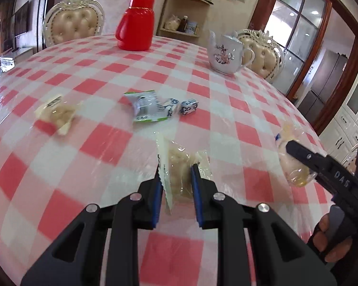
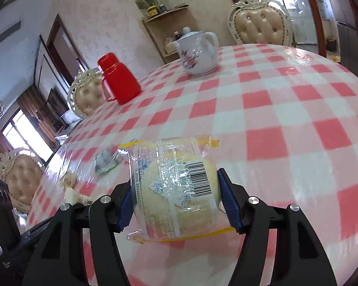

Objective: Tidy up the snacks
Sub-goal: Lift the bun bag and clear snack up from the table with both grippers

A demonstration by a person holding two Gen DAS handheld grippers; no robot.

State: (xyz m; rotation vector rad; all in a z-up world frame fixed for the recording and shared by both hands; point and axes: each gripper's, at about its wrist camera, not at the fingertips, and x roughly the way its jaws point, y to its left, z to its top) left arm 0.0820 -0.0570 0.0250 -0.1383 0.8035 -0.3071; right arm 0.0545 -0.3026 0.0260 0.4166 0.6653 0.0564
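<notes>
Gripping a crinkly clear-wrapped pastry (image 1: 179, 169), the left claw (image 1: 176, 174) pinches it narrow above the glossy checked desk (image 1: 102, 143); the right claw (image 2: 175, 193) clasps a round, plastic-wrapped bun (image 2: 179, 190) between its ribbed blue pads (image 2: 229, 205).

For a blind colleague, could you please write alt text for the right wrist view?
The right hand-held gripper holds a clear-wrapped round cake between its blue pads, above a table with a red-and-white checked cloth. Farther back stand a red flask and a white floral teapot.
</notes>
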